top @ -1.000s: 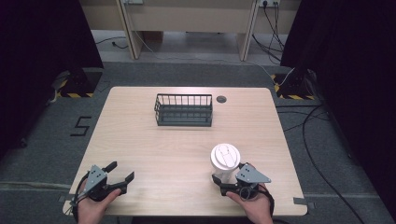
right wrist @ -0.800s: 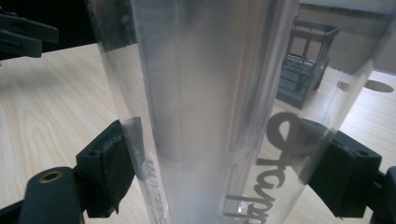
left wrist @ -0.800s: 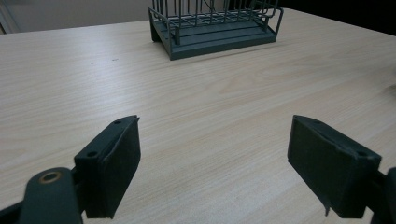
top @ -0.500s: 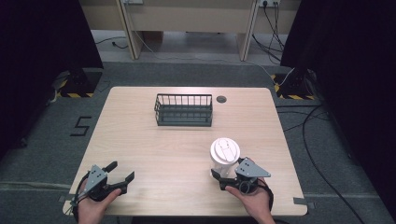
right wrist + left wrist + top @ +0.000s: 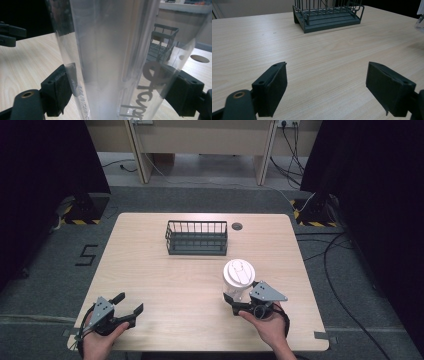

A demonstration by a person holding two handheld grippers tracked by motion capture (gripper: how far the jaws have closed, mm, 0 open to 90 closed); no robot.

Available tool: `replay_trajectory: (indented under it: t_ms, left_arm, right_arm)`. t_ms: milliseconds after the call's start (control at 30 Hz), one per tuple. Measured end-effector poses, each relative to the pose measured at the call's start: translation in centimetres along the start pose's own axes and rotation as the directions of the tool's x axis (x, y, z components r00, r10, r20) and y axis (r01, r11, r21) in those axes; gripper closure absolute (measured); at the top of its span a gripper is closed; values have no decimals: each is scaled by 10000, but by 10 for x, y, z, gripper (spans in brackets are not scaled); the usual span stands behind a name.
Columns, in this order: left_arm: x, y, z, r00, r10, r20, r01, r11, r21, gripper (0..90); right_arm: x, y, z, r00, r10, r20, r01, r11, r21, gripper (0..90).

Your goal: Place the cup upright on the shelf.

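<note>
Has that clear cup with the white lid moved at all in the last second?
Yes, slightly: the cup, clamped in the right tongs, has crept up the table toward the wire basket.

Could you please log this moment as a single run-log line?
right tool: shut on clear plastic cup with white lid | left tool: open, holding nothing | dark wire basket: far side of wooden table
</note>
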State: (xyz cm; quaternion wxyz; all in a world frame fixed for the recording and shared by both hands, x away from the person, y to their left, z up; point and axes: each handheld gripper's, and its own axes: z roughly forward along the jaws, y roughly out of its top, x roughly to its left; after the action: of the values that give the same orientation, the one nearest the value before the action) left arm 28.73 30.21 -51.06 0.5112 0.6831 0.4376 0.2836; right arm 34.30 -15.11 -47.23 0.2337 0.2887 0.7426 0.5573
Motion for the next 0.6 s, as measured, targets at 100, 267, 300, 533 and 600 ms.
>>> replay_trajectory:
  t_ms: [100, 267, 300, 533, 600]
  left_arm:
    - [0, 0, 0, 10000, -8, 6, 8, 10000, -8, 169]
    - [-1, 0, 1, 10000, -4, -12, 4, 10000, 23, 169]
    - [-1, 0, 1, 10000, -6, -17, 6, 10000, 18, 169]
    - [0, 0, 0, 10000, 6, -41, -6, 10000, 25, 171]
    - [0, 0, 0, 10000, -14, -33, 14, 10000, 5, 171]
  right_arm:
    - [-1, 3, 2, 10000, -22, 10, 22, 10000, -86, 184]
    - [-4, 8, 6, 10000, -1, 52, 2, 9998, -197, 184]
    - [-5, 9, 7, 10000, -18, 74, 20, 9997, -231, 184]
    - [-9, 18, 13, 9999, -43, 105, 46, 9995, -313, 184]
    - [-10, 21, 15, 9999, -67, 114, 71, 9993, -356, 184]
